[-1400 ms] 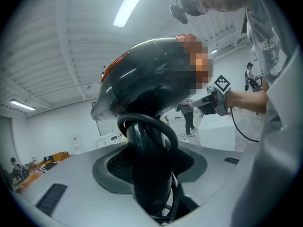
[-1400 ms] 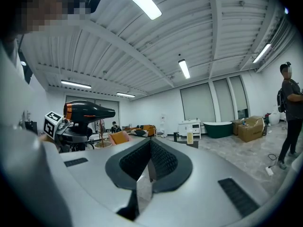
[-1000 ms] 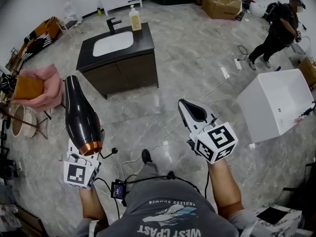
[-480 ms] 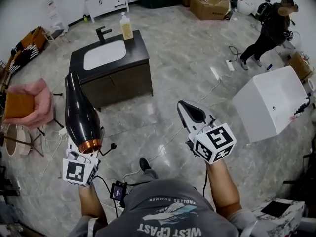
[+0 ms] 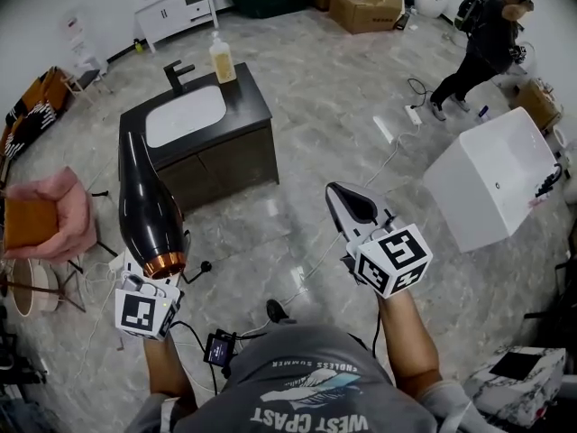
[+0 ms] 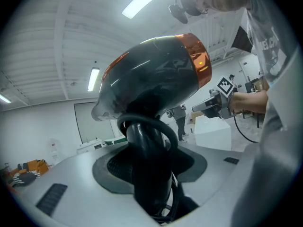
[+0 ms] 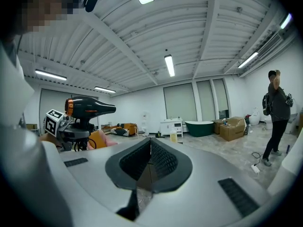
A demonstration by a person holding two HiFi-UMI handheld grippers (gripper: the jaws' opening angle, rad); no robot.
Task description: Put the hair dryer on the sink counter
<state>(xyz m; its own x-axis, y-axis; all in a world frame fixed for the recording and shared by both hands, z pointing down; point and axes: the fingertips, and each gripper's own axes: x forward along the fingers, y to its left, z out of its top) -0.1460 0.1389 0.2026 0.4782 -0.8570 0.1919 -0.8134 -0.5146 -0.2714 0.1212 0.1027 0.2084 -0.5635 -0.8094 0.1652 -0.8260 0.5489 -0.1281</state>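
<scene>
A black hair dryer (image 5: pixel 147 207) with a copper ring stands nozzle-forward in my left gripper (image 5: pixel 157 282), whose jaws are shut on its handle. In the left gripper view the hair dryer's handle (image 6: pixel 147 164) and looped cord fill the gap between the jaws, with its body (image 6: pixel 156 77) above. The sink counter (image 5: pixel 248 102), black-topped with a white basin, stands on the floor ahead, beyond the nozzle. My right gripper (image 5: pixel 351 207) hovers at the same height to the right, shut and empty. In the right gripper view the right gripper (image 7: pixel 150 148) has its pads together, and the hair dryer (image 7: pixel 90 108) shows at left.
A soap bottle (image 5: pixel 221 62) and black faucet (image 5: pixel 178 71) stand on the counter. A white tub (image 5: pixel 494 188) sits right, a pink chair (image 5: pixel 54 213) left. A person (image 5: pixel 478 48) stands far right by a power strip (image 5: pixel 383 130). Cardboard boxes (image 5: pixel 365 7) line the back wall.
The head view has swung: the sink counter sits further left and lower in view, and the person has shifted. Both grippers keep their pose; the dryer stays gripped.
</scene>
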